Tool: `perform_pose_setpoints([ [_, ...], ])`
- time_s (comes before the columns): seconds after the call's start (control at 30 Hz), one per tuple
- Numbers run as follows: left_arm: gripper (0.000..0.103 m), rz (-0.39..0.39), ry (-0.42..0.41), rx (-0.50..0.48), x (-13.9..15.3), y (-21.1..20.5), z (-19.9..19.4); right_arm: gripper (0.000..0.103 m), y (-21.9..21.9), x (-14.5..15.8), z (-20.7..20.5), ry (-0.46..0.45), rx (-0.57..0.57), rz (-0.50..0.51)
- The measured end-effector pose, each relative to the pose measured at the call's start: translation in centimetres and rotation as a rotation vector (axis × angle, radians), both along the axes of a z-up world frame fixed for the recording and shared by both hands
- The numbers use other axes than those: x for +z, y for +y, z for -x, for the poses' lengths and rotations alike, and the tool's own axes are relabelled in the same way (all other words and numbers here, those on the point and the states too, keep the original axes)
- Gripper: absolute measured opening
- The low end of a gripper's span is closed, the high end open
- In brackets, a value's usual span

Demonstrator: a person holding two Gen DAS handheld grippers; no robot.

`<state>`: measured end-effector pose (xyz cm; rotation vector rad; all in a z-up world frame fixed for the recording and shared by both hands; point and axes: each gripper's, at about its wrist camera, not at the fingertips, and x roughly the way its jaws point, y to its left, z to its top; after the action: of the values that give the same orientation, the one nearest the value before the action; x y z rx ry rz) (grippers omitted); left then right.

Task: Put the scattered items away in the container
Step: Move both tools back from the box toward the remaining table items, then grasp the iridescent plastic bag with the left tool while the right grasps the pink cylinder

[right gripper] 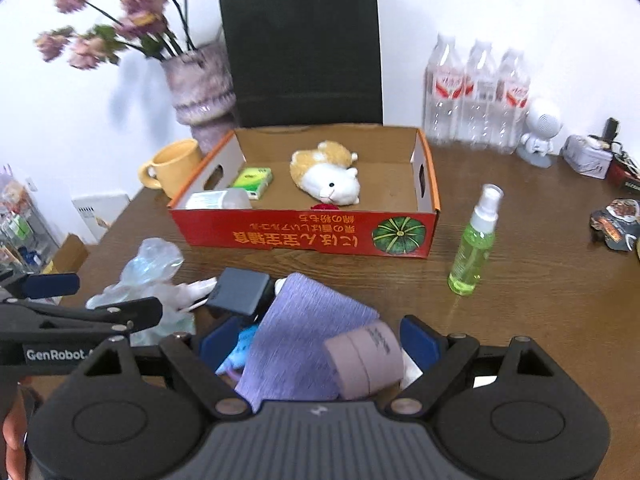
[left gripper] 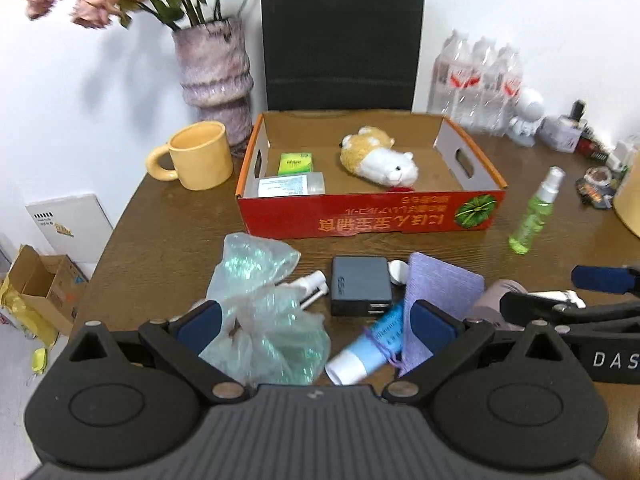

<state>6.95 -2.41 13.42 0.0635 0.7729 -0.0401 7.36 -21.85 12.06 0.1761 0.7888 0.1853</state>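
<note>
The red cardboard box [left gripper: 368, 212] [right gripper: 304, 236] stands mid-table and holds a plush hamster [left gripper: 378, 156], a green tissue pack [left gripper: 295, 163] and a labelled clear bottle [left gripper: 290, 185]. In front of it lie a crumpled plastic bag [left gripper: 260, 308], a dark grey block [left gripper: 360, 284], a blue tube [left gripper: 368, 344], a purple cloth [right gripper: 304, 332] and a mauve roll [right gripper: 366, 360]. A green spray bottle [right gripper: 474, 248] stands to the right. My left gripper [left gripper: 316, 328] is open over the bag and tube. My right gripper [right gripper: 320, 340] is open over the cloth and roll.
Behind the box stand a yellow mug [left gripper: 196, 156], a vase of flowers [left gripper: 216, 76], a black paper bag [left gripper: 340, 36] and packed water bottles [right gripper: 476, 96]. A white figurine [right gripper: 540, 132] and snack packets [right gripper: 616, 224] crowd the right. The table edge drops off at left.
</note>
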Motion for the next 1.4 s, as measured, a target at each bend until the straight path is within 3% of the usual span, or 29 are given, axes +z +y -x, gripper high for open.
perform_pose_setpoints([
  [0.1,0.103,0.033,-0.128,0.015,-1.2,0.9,4.3,0.089,-0.4,-1.0,3.8,-0.087,-0.009,-0.042],
  [0.2,0.103,0.046,-0.221,0.056,-3.7,1.7,7.8,0.101,-0.6,-3.4,7.3,-0.163,-0.032,-0.062],
  [0.3,0.103,0.049,-0.288,0.067,-6.4,2.2,10.4,0.101,-0.2,-6.1,9.6,-0.204,-0.044,-0.017],
  [0.4,0.103,-0.006,-0.262,0.048,-8.5,1.4,10.4,0.101,0.6,-8.9,10.1,-0.194,-0.040,0.023],
  [0.57,0.103,-0.072,-0.233,0.012,-11.1,0.2,10.3,0.101,0.6,-11.6,10.0,-0.144,-0.054,-0.021],
  [0.93,0.103,0.019,-0.083,0.051,-13.3,1.3,8.8,0.103,0.9,-13.0,10.0,-0.130,-0.078,-0.008],
  [1.03,0.103,0.012,-0.083,0.060,-13.4,1.3,8.8,0.103,0.8,-13.0,10.0,-0.130,-0.081,-0.016],
  [1.2,0.103,0.014,-0.081,0.069,-13.4,1.1,8.7,0.103,2.1,-12.9,9.6,-0.110,-0.076,0.073],
  [1.4,0.103,0.015,-0.080,0.069,-13.3,1.1,8.7,0.103,2.4,-12.9,9.5,-0.103,-0.075,0.100],
])
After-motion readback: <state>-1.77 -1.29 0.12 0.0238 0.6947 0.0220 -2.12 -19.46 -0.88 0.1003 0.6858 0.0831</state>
